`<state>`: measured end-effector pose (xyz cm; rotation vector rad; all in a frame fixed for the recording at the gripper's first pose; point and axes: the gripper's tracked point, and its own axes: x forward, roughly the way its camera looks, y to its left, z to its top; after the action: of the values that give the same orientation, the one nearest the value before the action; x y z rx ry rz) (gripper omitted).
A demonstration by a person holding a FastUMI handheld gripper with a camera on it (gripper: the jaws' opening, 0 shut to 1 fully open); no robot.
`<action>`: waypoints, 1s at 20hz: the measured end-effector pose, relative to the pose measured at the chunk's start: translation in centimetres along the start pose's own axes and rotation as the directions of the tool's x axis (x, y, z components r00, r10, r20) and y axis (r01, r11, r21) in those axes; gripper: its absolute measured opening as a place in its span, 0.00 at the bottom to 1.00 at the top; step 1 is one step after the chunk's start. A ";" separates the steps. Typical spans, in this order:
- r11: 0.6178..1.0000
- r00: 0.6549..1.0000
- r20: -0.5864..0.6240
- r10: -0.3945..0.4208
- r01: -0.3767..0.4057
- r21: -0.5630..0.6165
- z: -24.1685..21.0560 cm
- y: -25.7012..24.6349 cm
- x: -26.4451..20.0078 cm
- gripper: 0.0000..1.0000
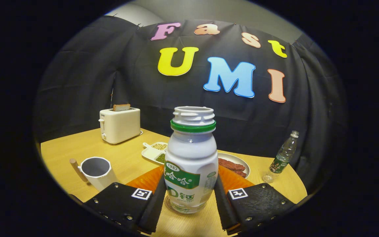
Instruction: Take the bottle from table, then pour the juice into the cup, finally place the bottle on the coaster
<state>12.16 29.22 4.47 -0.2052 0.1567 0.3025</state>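
Note:
A white juice bottle [191, 164] with a green neck ring and no cap stands upright on the wooden table [77, 148]. It sits between the fingers of my gripper [189, 186]. Both fingers [155, 200] lie against its lower sides, so the gripper is shut on it. A thin round rim shows around the bottle's base. An orange coaster [146, 180] lies just behind the bottle and shows on either side of it. A white cup [96, 171] with a wooden handle stands beyond the left finger, mouth up; whether it holds anything I cannot tell.
A cream toaster [120, 125] with a slice in it stands at the back left. Behind the bottle are a white divided dish [150, 153] of beans and a plate [246, 169] of reddish slices. A clear plastic water bottle [283, 154] stands at the right.

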 end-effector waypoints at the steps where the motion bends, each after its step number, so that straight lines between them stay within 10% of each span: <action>1: 1.000 1.000 0.003 0.001 -0.001 -0.004 0.1 0.1 0.0 0.70; 20: 0.997 1.000 -0.015 -0.023 0.024 0.074 -2.4 0.0 3.0 0.70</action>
<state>14.68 29.49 1.57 -0.1351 0.1788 0.2718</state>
